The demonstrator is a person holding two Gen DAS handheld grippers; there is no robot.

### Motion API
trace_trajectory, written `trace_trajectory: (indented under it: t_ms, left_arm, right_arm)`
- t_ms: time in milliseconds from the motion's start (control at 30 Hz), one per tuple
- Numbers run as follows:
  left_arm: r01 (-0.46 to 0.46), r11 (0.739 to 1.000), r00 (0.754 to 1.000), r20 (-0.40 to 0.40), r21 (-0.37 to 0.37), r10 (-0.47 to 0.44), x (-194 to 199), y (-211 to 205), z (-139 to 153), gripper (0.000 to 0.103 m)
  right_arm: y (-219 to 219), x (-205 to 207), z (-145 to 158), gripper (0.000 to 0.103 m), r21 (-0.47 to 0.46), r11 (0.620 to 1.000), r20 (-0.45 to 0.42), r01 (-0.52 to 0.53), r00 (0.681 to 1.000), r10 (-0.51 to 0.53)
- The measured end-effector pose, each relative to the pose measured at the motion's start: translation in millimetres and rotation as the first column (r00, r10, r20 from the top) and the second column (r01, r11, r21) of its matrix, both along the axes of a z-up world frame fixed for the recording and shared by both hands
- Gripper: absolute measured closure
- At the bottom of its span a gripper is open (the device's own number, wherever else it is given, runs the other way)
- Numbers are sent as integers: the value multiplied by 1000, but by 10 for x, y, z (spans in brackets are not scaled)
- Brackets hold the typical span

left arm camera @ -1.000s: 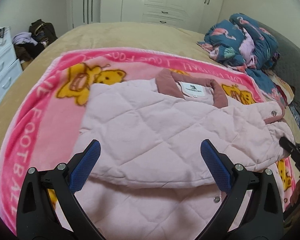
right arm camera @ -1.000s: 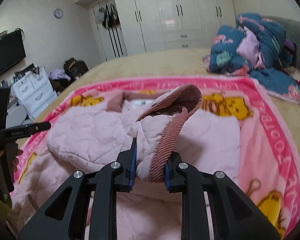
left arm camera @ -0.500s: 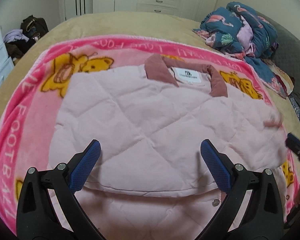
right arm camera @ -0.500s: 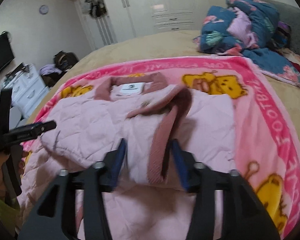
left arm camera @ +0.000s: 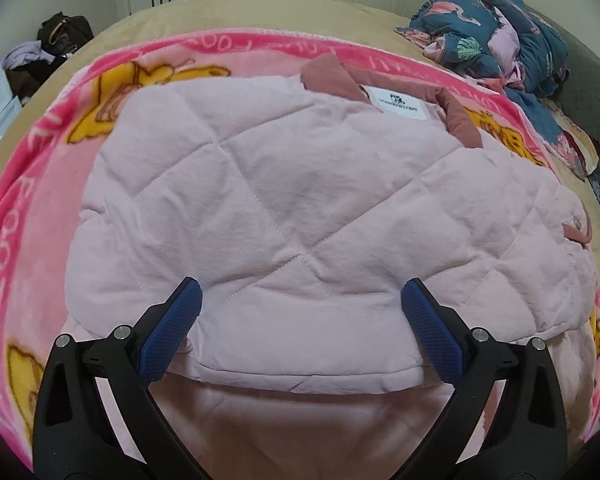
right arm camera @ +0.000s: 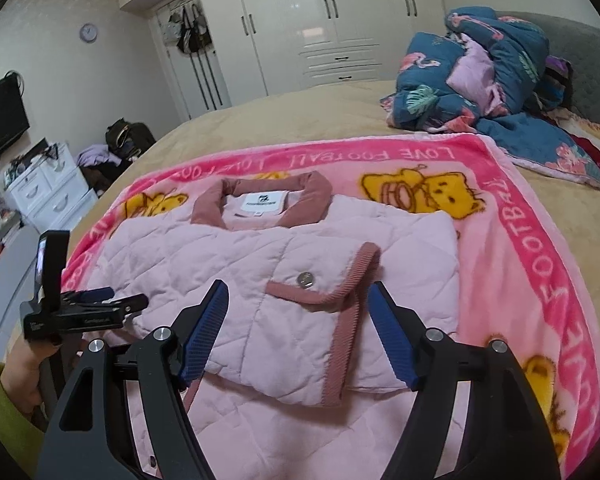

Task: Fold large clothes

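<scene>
Right wrist: jacket (right arm camera: pixel 284 280) collar (right arm camera: pixel 300 200) pts away, long axis fwd.

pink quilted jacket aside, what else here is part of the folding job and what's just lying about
Part of the job:
pink quilted jacket
left hand-held gripper, open
right hand-held gripper, open
pink bear blanket under it

Lying about:
blue flamingo bedding
dark bag
white drawers

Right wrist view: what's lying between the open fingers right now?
The sleeve's corduroy cuff with its snap button, lying flat on the pink quilted jacket. The right gripper is open around it.
</scene>
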State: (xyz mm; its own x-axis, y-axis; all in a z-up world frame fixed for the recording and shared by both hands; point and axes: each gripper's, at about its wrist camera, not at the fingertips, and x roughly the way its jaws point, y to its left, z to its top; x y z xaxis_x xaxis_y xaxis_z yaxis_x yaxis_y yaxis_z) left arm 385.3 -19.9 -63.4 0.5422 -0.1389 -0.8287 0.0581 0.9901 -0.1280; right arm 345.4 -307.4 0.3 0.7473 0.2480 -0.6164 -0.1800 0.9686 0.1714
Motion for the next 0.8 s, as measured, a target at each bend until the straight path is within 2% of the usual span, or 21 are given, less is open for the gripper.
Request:
trace_trajectory:
  t_ms: [300,400,467,567,600,667,800]
  left_arm:
    - [-2,1000,1000,0,-22,2,15,26,-31,8]
    - [1,1000,1000,2,-23,-1,10,23,-40,8]
    - [3,1000,1000,6,-23,-3,4,14,-36,8]
    - [12,1000,1000,5,-25,-12,5,14,-33,8]
    - [16,1000,1000,3,-23,-15,8,13,-36,8]
    - [19,1000,1000,4,-17,-19,7,5,-42,8]
    - [17,1000,1000,11,-10,-17,-10,-7,-45,8]
  right_arm:
    - [439,97,-181,27,-55,994,-53,-94,994,91]
    - [638,185,-278,27,-107,986,-80,-125,990,117]
    - [739,264,-366,27,-142,981,-104,-132,988,118]
    - [833,424,-627,27,-199,972,-186,-127,978,89]
    - [840,475,-749,27,-197,973,-220,-122,973,77]
    - [832,512,-897,26,-191,975,-229,-111,971,66]
    - [781,514,-964,25,-159,982,-226,-105,972,67]
